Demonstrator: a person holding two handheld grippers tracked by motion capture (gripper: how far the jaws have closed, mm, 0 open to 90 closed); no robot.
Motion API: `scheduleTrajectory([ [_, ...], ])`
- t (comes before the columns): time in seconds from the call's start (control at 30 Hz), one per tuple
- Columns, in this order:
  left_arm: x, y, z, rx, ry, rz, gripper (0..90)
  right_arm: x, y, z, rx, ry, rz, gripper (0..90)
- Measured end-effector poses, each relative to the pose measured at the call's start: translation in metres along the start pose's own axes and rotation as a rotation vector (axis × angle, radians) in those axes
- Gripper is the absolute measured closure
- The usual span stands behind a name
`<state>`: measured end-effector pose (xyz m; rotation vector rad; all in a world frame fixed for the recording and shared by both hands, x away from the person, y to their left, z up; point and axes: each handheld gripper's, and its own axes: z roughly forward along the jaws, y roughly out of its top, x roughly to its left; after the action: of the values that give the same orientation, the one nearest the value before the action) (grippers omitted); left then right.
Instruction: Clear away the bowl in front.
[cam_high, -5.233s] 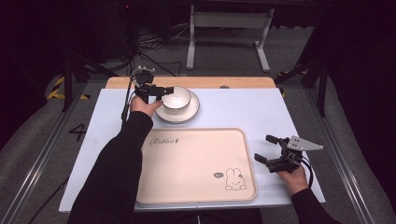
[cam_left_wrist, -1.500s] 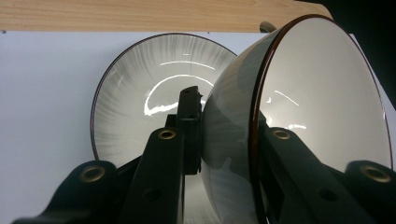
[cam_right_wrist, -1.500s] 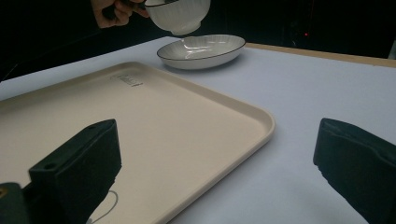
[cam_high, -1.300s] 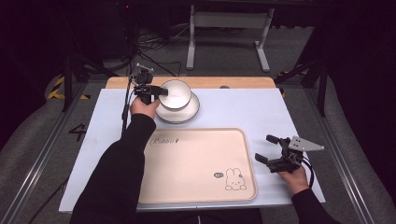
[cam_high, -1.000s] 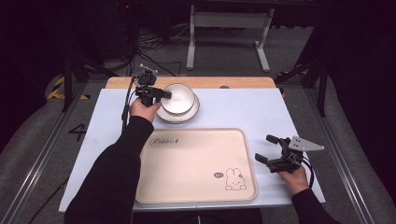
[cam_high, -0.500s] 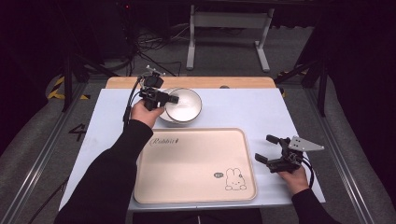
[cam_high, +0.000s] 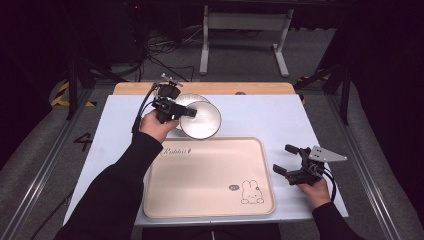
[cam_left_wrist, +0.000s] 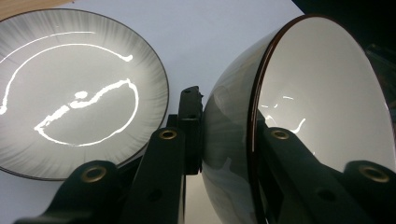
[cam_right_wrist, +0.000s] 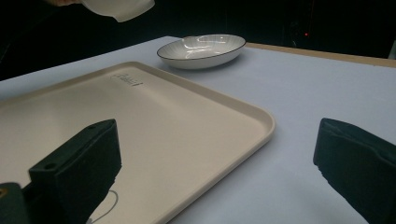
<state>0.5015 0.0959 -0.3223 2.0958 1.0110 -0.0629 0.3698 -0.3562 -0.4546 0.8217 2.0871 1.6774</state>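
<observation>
— High view first: what is the left gripper (cam_high: 186, 113) doing?

— It is gripping a white bowl (cam_high: 201, 120) by the rim, one jaw inside and one outside, and holding it clear of the table (cam_high: 260, 117). The bowl is tilting, its opening facing the camera, and it is hanging just over the far edge of the tray (cam_high: 210, 175).

— And from the left gripper view?

— The jaws are pinching the bowl's (cam_left_wrist: 322, 107) dark-edged wall, with the bowl turned on its side. A shallow ribbed plate (cam_left_wrist: 79, 93) is lying flat on the table beside it, apart from the bowl.

— Where is that plate sitting on the table?

— At the far side, just behind the lifted bowl; in the high view the plate (cam_high: 182, 99) is peeking out past the bowl's rim.

— How is the right gripper (cam_high: 289, 161) looking?

— It is resting at the near right of the table, beside the tray's right edge, with its jaws spread wide and nothing between them. The right gripper view is showing the beige tray (cam_right_wrist: 154, 126) lying between the jaws' line of sight and the plate (cam_right_wrist: 201, 50), with the bowl's (cam_right_wrist: 120, 7) underside hanging at the top left.

— Anything on the tray?

— A printed rabbit (cam_high: 252, 192) is showing near its right corner.
</observation>
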Motion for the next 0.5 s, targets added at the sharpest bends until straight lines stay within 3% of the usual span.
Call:
scheduleTrajectory([
  [0.5, -0.021, -0.005, -0.002, 0.05, -0.06, 0.108, 77.8, 0.0, 0.0, 0.0, 0.0, 0.0, 0.001, 1.4],
])
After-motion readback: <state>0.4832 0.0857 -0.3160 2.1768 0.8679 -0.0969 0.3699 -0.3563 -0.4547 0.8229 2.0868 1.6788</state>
